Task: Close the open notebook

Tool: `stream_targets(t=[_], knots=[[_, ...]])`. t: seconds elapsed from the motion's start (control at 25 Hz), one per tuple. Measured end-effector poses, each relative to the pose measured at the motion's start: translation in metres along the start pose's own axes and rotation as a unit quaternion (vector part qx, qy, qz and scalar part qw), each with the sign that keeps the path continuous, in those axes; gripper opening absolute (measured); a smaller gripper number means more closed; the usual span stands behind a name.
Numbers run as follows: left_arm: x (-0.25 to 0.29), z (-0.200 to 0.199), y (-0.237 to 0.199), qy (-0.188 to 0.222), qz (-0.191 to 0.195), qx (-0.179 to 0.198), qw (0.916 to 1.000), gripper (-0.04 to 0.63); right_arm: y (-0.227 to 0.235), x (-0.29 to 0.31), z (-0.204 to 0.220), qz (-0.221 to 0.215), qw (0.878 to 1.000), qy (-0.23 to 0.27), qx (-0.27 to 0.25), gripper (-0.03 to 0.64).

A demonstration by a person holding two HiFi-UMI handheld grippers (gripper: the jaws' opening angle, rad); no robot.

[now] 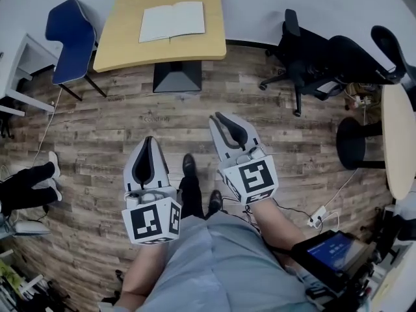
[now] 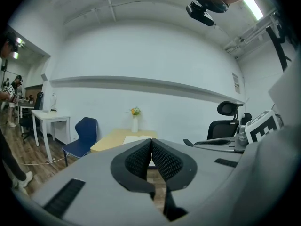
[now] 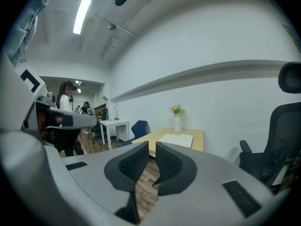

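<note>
The open notebook [image 1: 172, 21] lies flat with white pages up on the light wooden table [image 1: 123, 54] across the room, far ahead of both grippers. My left gripper [image 1: 148, 140] and right gripper [image 1: 220, 117] are held over the wood floor, both shut with nothing between the pads. In the left gripper view the jaws [image 2: 151, 142] meet in front of the table, with the notebook [image 2: 135, 139] just showing above them. In the right gripper view the gripper [image 3: 151, 147] is shut, and the notebook [image 3: 177, 139] lies on the table beyond, beside a vase of flowers [image 3: 177, 120].
A blue chair [image 1: 70, 39] stands left of the table and a black office chair [image 1: 320, 62] to its right. A round table [image 1: 398, 142] sits at the right edge, a white desk [image 1: 18, 64] at the left. Someone's feet [image 1: 31, 182] and a power strip [image 1: 318, 214] are on the floor.
</note>
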State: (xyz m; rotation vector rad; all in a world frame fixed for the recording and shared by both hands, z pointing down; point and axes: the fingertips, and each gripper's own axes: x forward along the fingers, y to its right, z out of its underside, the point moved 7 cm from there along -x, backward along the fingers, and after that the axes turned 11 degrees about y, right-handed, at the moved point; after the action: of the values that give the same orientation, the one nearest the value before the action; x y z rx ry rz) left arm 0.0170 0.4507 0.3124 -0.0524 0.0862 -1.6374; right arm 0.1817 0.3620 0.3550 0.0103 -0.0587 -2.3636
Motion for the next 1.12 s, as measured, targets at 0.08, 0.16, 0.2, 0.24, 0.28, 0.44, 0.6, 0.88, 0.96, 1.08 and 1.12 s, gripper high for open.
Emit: stream_targets(t=[0.08,0.16,0.2,0.24,0.28,0.44,0.6,0.88,0.96,1.08,1.12], knots=[[0.028,-0.001,-0.018,-0.001,0.000,-0.003,1.0000,0.020,0.004,0.030,0.002,0.000,1.000,-0.005,0.000,0.054],[0.055,-0.009,-0.034,0.006,0.004,-0.002,1.0000,0.020,0.008,0.060,-0.006,0.003,1.000,-0.002,-0.005,0.053],[0.067,-0.016,-0.042,0.013,0.007,-0.001,0.9999,0.020,0.009,0.074,-0.012,0.004,1.000,0.002,-0.010,0.054],[0.079,-0.023,-0.050,0.020,0.010,-0.001,0.9997,0.020,0.010,0.088,-0.020,0.006,1.000,0.008,-0.015,0.054],[0.090,-0.030,-0.057,0.028,0.014,0.001,0.9995,0.020,0.011,0.101,-0.029,0.008,1.000,0.014,-0.020,0.054],[0.130,-0.054,-0.083,0.059,0.033,0.007,0.9977,0.020,0.017,0.144,-0.059,0.022,0.998,0.047,-0.037,0.053],[0.161,-0.067,-0.099,0.080,0.048,0.009,0.9956,0.020,0.023,0.173,-0.080,0.036,0.996,0.068,-0.052,0.054],[0.193,-0.061,-0.103,0.070,0.067,0.003,0.9953,0.020,0.042,0.193,-0.085,0.057,0.994,0.072,-0.054,0.054],[0.203,-0.053,-0.102,0.056,0.069,0.000,0.9961,0.020,0.052,0.200,-0.079,0.063,0.995,0.063,-0.050,0.052],[0.225,-0.041,-0.100,0.036,0.070,-0.002,0.9969,0.020,0.068,0.212,-0.066,0.067,0.996,0.049,-0.040,0.054],[0.233,-0.037,-0.100,0.030,0.071,-0.001,0.9970,0.020,0.074,0.218,-0.060,0.068,0.996,0.043,-0.035,0.054]])
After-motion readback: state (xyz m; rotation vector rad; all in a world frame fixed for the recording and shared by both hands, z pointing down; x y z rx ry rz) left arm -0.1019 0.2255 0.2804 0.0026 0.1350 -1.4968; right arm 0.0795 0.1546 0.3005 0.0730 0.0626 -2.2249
